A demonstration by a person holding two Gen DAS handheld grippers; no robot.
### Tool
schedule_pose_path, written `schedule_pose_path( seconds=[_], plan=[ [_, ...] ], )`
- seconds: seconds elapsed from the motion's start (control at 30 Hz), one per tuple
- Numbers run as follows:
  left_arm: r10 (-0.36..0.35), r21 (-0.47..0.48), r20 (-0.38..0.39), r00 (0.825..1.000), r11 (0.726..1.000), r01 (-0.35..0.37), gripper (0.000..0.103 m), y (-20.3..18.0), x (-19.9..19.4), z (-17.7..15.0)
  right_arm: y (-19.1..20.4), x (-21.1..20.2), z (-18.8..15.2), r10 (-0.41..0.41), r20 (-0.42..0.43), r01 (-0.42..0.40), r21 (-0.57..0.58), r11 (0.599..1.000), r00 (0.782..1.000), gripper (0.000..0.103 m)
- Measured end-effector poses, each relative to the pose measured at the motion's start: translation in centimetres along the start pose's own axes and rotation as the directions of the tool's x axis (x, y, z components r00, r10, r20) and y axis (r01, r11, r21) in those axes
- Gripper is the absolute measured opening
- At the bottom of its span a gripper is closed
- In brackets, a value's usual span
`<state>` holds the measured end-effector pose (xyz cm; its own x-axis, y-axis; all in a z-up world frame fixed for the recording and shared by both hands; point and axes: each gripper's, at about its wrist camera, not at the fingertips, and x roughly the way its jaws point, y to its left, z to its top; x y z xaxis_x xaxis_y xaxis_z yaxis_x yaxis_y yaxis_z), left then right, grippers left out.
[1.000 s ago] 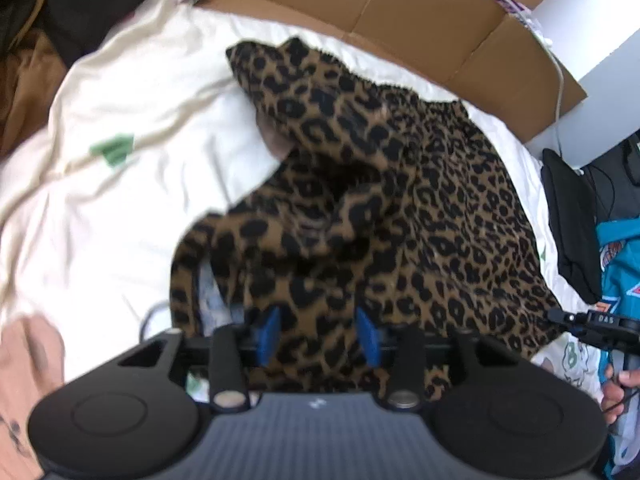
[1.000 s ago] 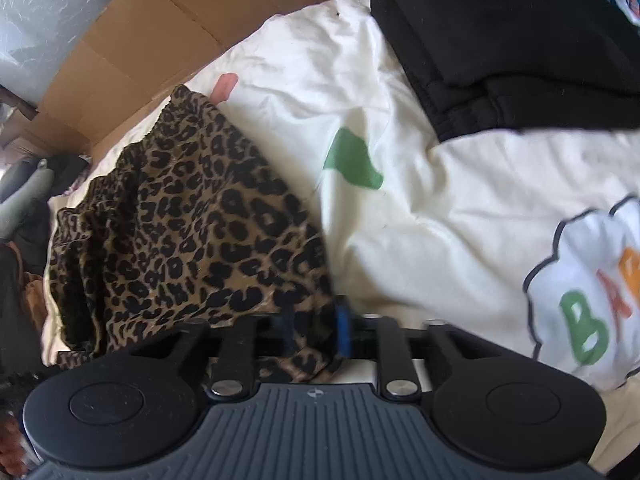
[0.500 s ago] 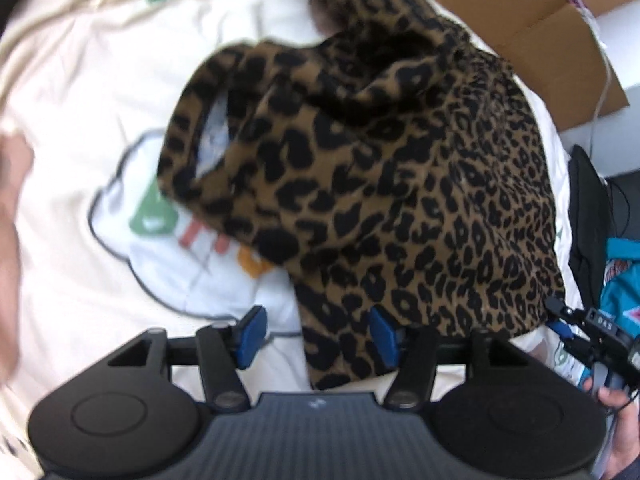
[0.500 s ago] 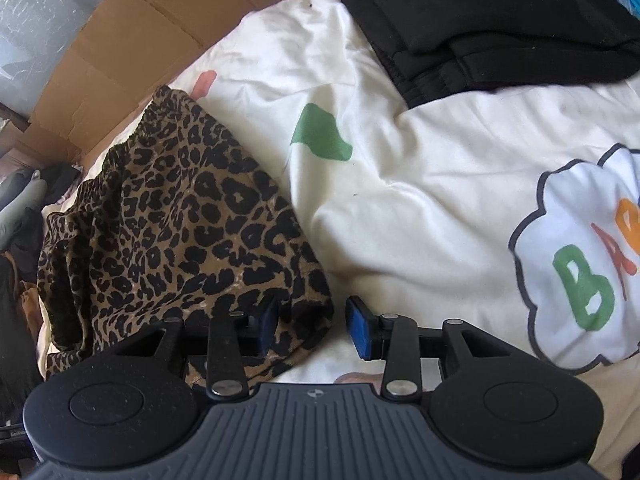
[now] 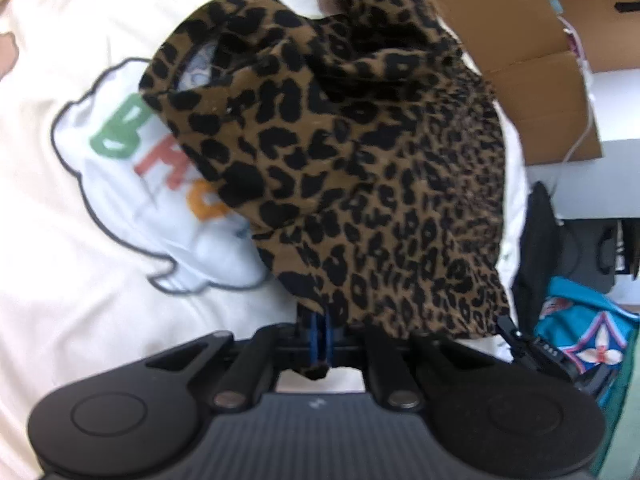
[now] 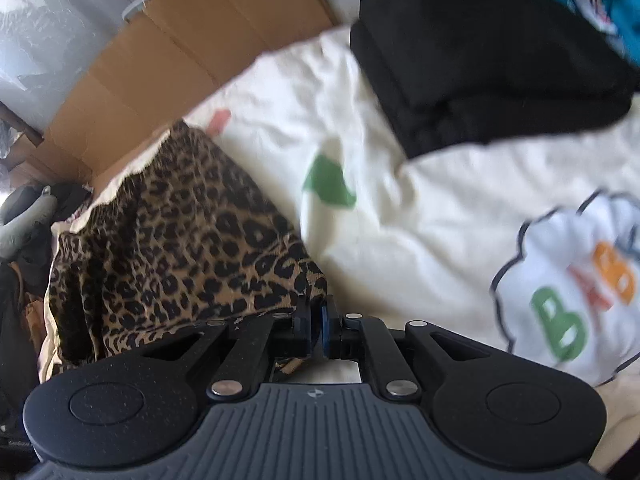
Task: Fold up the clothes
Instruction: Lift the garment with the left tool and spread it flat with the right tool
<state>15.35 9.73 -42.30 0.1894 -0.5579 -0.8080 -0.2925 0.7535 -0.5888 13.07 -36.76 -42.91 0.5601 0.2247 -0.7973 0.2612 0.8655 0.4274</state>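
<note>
both fingers (image 5: 320,338) (image 6: 316,326) pinch the leopard garment (image 5: 360,160) over a cream bedsheet (image 6: 400,240); cardboard (image 6: 180,60) behind

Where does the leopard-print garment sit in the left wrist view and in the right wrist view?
Left wrist: leopard-print garment fills the centre and right, its lower edge pinched in the left gripper.
Right wrist: it lies at left, its corner pinched in the right gripper.
Shared landmark: the cloud print with coloured letters on the cream bedding.
</note>
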Motion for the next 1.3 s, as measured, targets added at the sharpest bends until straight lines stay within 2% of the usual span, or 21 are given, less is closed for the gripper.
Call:
schedule_pose_path(
  seconds=[0.13, 0.37, 0.5, 0.6, 0.8, 0.9, 1.03, 1.3],
  plan=[
    [-0.049, -0.029, -0.019, 0.999, 0.998, 0.049, 0.004, -0.5, -1.0, -0.7, 0.6, -1.7, 0.6, -0.023, 0.051, 0.024, -0.012, 1.0, 0.998, 0.002],
    [-0.109, -0.006, -0.043, 0.993, 0.994, 0.109, 0.003, -1.7, -1.3, -1.4, 1.1, -3.8, 2.3, -0.062, 0.122, 0.066, -0.022, 0.998, 0.991, 0.002],
    [-0.118, 0.008, -0.064, 0.991, 0.993, 0.119, 0.003, -1.4, -0.7, -1.9, 1.6, -4.3, 2.8, -0.095, 0.155, 0.102, -0.043, 0.994, 0.983, 0.002],
    [-0.111, 0.003, -0.072, 0.991, 0.994, 0.112, 0.003, -0.6, -0.3, -2.3, 1.2, -3.7, 2.8, -0.128, 0.142, 0.133, -0.026, 0.991, 0.982, 0.002],
    [-0.083, -0.021, -0.079, 0.993, 0.996, 0.081, 0.003, -0.1, 0.3, -3.3, -0.6, -1.9, 1.9, -0.223, 0.084, 0.215, 0.099, 0.972, 0.971, 0.003],
    [-0.06, -0.011, -0.097, 0.994, 0.998, 0.059, 0.004, -0.2, 0.0, -3.6, -0.7, -2.3, 1.4, -0.24, 0.085, 0.23, 0.117, 0.966, 0.967, 0.005],
    [-0.026, 0.062, -0.106, 0.994, 0.998, 0.033, 0.011, -0.8, -1.6, -4.0, -0.4, -3.2, 0.9, -0.207, 0.094, 0.194, 0.127, 0.973, 0.974, 0.005],
    [0.027, 0.081, 0.018, 0.999, 0.996, -0.029, 0.012, -1.2, -4.4, -1.0, 3.3, -2.8, -0.3, -0.077, 0.079, 0.072, 0.058, 0.996, 0.994, 0.005]
  ],
)
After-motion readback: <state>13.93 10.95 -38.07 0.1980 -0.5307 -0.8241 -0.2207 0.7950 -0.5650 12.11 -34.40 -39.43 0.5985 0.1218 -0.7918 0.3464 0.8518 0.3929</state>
